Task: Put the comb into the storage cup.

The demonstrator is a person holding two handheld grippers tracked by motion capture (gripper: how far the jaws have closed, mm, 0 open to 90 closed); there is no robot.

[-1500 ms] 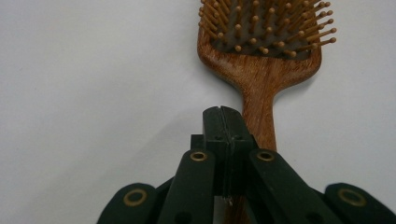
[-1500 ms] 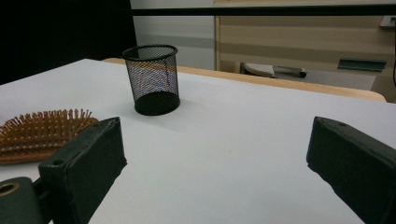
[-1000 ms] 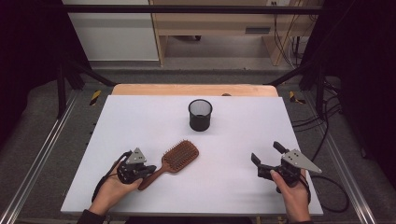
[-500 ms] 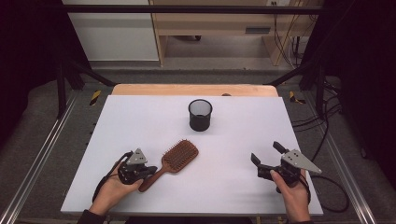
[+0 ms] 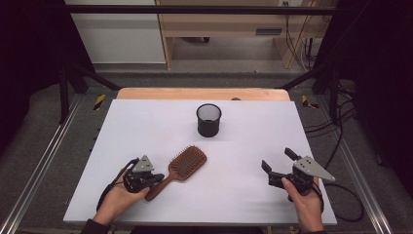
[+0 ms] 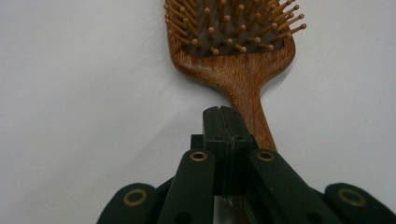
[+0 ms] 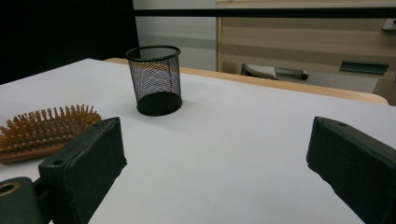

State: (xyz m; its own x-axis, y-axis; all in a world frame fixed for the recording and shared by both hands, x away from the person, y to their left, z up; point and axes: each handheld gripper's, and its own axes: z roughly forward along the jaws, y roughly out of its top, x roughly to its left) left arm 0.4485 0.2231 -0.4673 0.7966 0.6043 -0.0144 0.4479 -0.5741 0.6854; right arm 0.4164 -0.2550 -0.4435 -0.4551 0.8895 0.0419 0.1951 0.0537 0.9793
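A brown wooden paddle hairbrush (image 5: 182,166) is judged stiff, light and smooth-handled; a hold on the narrow handle, near the head, would suit best. It lies bristles-up in front of a black mesh cup (image 5: 209,120), toward the person. The left gripper (image 6: 222,122), jaws pressed together, sits over the handle's end; whether the handle is clamped cannot be told. The right gripper (image 5: 278,161) is held wide, well apart from the brush.

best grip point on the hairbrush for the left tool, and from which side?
The handle. The hairbrush lies flat, bristles up, with its narrow wooden handle pointing at the left tool, whose jaws sit shut over the handle end. Probably best to open, come in along the handle from its near end, and clamp its two sides; the paddle head looks too wide.
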